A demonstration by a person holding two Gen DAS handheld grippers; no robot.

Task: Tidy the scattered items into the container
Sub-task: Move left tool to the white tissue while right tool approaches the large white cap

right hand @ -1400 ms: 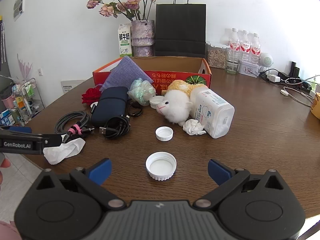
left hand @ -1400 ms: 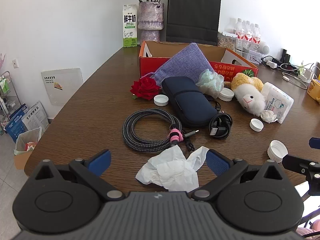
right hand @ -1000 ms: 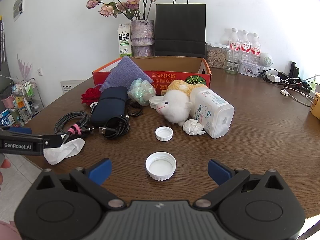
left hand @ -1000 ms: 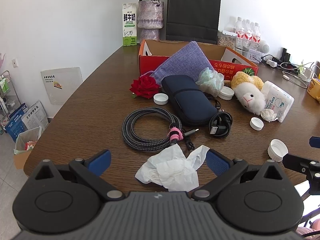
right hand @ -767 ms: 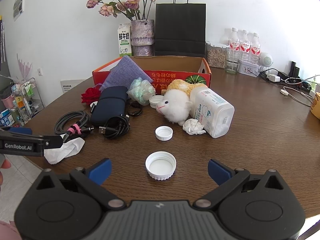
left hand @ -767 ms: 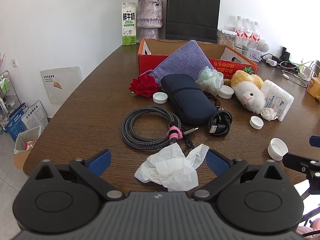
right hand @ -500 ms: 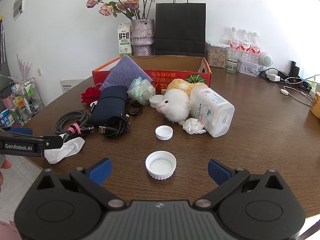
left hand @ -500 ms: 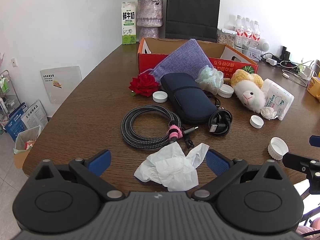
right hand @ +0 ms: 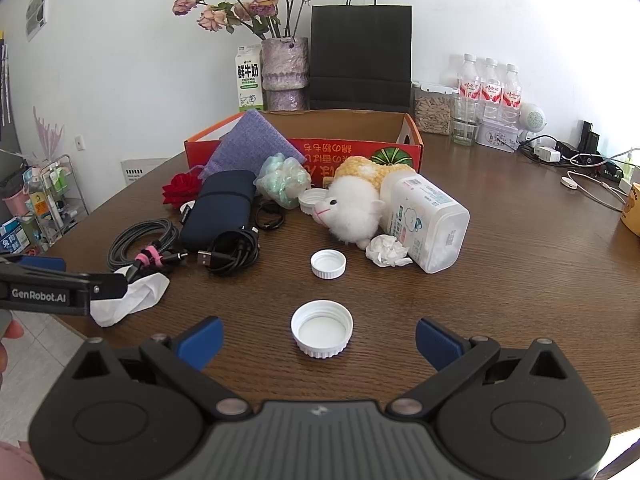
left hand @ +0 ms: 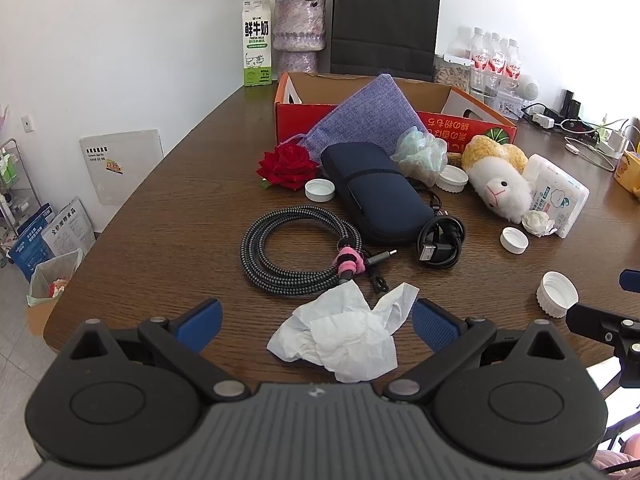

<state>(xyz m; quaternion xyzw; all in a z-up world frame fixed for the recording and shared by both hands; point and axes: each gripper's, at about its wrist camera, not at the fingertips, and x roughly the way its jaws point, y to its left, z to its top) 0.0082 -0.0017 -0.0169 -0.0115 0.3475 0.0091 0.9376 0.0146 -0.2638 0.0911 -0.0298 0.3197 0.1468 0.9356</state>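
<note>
A red cardboard box point(left hand: 468, 126) stands open at the back of the brown table, also in the right wrist view point(right hand: 360, 146). A purple pouch point(left hand: 368, 114) leans on its front wall. My left gripper point(left hand: 316, 324) is open, with a crumpled white tissue point(left hand: 340, 338) lying between its fingers. My right gripper point(right hand: 318, 338) is open, with a large white cap point(right hand: 322, 328) lying between its fingers. Scattered items include a braided cable coil point(left hand: 296, 248), a navy case point(left hand: 376, 196), a black USB cable point(left hand: 440, 240), a red rose point(left hand: 288, 166), a plush sheep point(right hand: 356, 208) and a wipes pack point(right hand: 424, 220).
Smaller white caps point(right hand: 328, 264) and a tissue ball point(right hand: 386, 252) lie mid-table. A milk carton point(left hand: 258, 54), vase point(left hand: 298, 34), black paper bag point(left hand: 384, 24) and water bottles point(right hand: 488, 88) stand behind the box. Chargers and cords point(right hand: 580, 160) lie far right. The table edge runs just below both grippers.
The left gripper has drawn back slightly, so the table items sit a little higher in its view. The right gripper has hardly moved. Nothing was grasped.
</note>
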